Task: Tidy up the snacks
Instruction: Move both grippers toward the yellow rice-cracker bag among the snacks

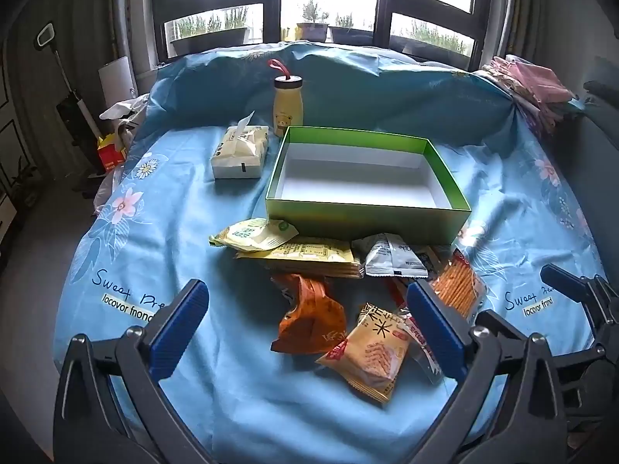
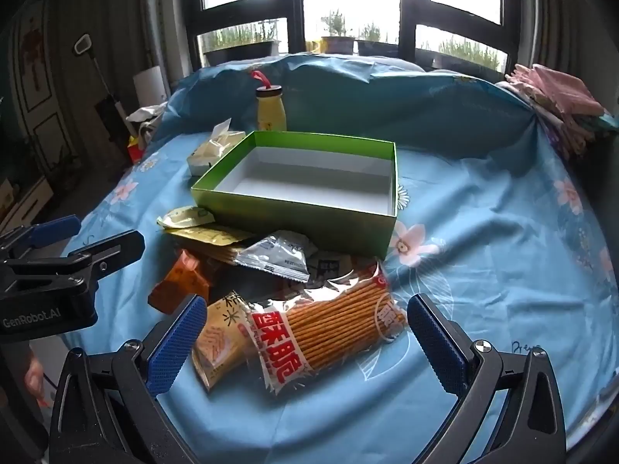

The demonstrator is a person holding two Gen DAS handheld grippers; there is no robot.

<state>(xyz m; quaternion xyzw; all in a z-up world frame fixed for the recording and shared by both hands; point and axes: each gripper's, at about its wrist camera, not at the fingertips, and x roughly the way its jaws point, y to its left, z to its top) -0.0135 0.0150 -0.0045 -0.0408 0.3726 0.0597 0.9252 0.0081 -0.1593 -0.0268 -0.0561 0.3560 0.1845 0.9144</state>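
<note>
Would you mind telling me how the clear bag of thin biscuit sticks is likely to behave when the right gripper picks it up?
The biscuit stick bag looks glossy, so the film may slip between the pads. Its thin sticks seem brittle; a hard squeeze by the right gripper could snap them. Packed straight, they probably keep it fairly stiff, and it seems light for its size.

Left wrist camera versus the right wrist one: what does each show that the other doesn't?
Only the left wrist view shows the full tissue pack and the bear print on the yellow bottle.

Only the right wrist view shows the whole front of the stick-biscuit bag, red lettering included, lying between the right gripper's open fingers.

Both show the empty green box, the orange snack packet, the grey-white packet, the blue floral cloth and the window. The left gripper is open too.
</note>
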